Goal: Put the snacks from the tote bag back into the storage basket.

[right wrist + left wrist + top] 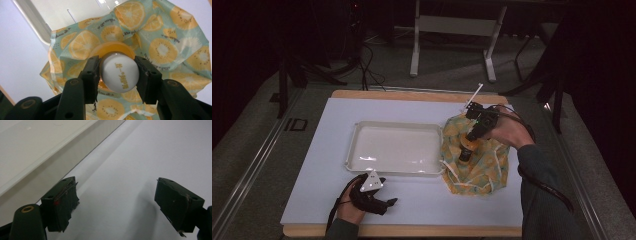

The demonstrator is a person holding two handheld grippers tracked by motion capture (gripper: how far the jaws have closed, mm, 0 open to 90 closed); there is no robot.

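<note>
high view — right gripper clamps a bottle over the fruit-print bag, right of the white tray; left gripper near table's front edge | left gripper view — jaws apart over bare table | right gripper view — jaws press the bottle's white cap

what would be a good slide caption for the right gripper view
Right gripper shut on a white-capped bottle standing on a citrus-print cloth beside a white tray.
</note>
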